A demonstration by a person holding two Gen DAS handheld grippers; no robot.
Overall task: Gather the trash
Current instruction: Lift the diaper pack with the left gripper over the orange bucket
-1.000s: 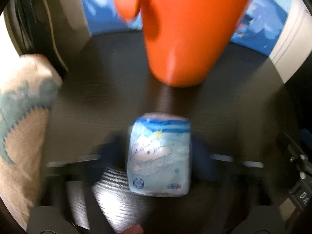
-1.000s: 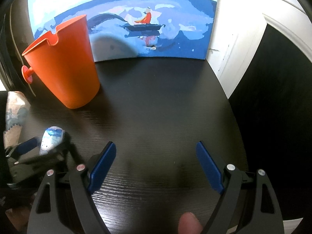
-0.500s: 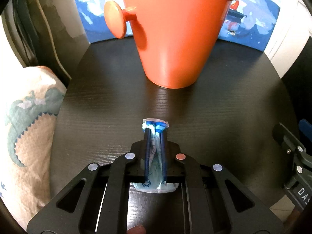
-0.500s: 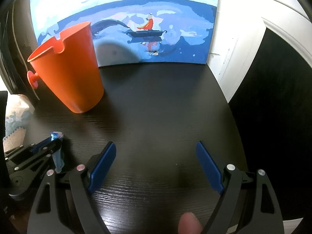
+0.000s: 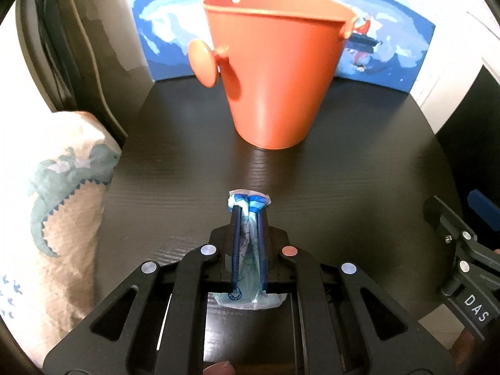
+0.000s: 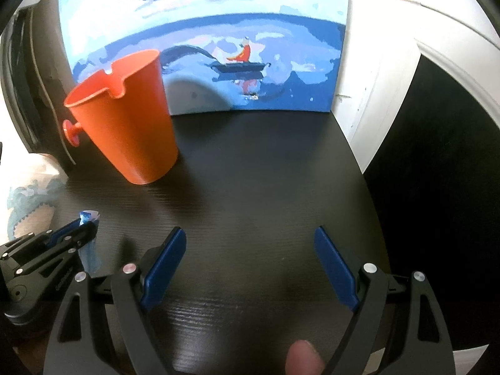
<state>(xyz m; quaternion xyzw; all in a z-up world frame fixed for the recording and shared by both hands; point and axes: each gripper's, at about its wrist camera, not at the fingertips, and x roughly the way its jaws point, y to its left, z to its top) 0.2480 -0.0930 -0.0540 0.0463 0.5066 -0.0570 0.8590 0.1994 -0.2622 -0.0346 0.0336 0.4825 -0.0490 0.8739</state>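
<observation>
Two grippers share the dark tabletop (image 6: pixel 256 168). Since half a second ago the left gripper (image 5: pixel 249 209) has kept its jaws clamped on the pale-blue tissue packet (image 5: pixel 248 250), and the orange bucket (image 5: pixel 275 72) now sits farther off and lower in its view, its rim showing. The packet is squeezed flat between the blue pads, its crumpled end poking out past the tips, short of the bucket. The right gripper (image 6: pixel 250 243) hovers level over bare tabletop, jaws wide apart, unchanged, with the painting (image 6: pixel 206 40) propped behind.
</observation>
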